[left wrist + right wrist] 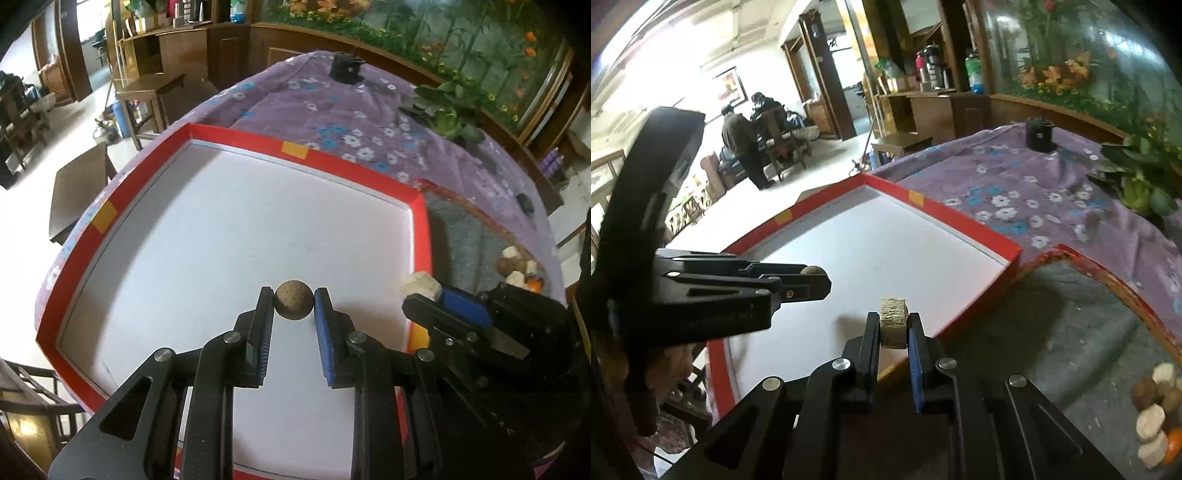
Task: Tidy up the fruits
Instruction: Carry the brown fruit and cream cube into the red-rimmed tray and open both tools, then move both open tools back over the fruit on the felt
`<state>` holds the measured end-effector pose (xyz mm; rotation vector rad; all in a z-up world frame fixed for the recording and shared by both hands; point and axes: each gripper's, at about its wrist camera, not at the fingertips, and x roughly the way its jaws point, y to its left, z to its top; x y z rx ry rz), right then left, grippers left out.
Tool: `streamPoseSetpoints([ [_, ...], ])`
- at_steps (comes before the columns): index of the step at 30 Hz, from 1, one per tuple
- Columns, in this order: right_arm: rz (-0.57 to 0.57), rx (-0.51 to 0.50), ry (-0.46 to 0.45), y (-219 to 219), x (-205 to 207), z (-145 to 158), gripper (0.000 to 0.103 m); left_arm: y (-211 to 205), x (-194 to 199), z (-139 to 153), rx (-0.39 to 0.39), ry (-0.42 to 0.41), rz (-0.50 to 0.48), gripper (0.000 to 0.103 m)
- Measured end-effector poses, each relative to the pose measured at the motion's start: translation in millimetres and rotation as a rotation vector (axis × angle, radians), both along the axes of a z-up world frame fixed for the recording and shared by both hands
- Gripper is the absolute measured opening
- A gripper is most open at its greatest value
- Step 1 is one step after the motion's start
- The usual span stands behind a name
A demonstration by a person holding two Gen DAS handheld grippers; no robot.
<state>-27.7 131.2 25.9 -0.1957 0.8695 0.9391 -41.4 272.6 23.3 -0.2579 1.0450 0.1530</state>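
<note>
My left gripper [294,304] is clamped on a small round brown fruit [293,303], held over the white floor of the red-rimmed tray [236,137], near its front right part. My right gripper [894,329] is clamped on a pale, rough-surfaced chunk [894,320], poised at the tray's near right edge, just beside the left one. The tray sits on a purple floral cloth [332,107]. To its right is a woven basket [1123,284] with a grey lining; more pale chunks and brown fruits [1156,406] are piled at its right side, one orange piece among them. Black cup [1039,133] stands far back on the cloth.
</note>
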Motion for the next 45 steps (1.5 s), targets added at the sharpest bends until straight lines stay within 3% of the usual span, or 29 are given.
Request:
streamPoseSetpoints([
  [7,0.035,-0.052,-0.011,20,0,-15,0.014,7,2,-12,0.027,0.023,0.033,0.022],
  [13,0.025,-0.028,-0.005,17,-2,-13,0.021,1,0,-11,0.068,0.012,0.05,0.04],
  [20,-0.034,-0.019,-0.047,-3,-14,1,0.024,-10,-4,-2,0.081,-0.017,0.069,0.041],
  [29,-0.213,-0.054,-0.124,-63,-26,23,0.035,-50,-2,20,0.067,-0.079,0.017,0.041],
  [32,-0.272,-0.075,-0.149,-88,-28,28,0.042,-72,3,24,0.061,-0.084,-0.029,0.041],
  [35,-0.324,-0.096,-0.16,-113,-29,27,0.042,-98,8,24,0.052,-0.084,-0.078,0.041],
  [36,-0.336,-0.098,-0.157,-121,-29,26,0.042,-107,11,23,0.048,-0.083,-0.095,0.043],
  [38,-0.369,-0.105,-0.151,-141,-31,24,0.042,-124,15,23,0.031,-0.084,-0.132,0.055],
  [45,-0.526,-0.112,-0.129,-223,-32,14,0.049,-172,31,19,0.019,-0.072,-0.222,0.056],
])
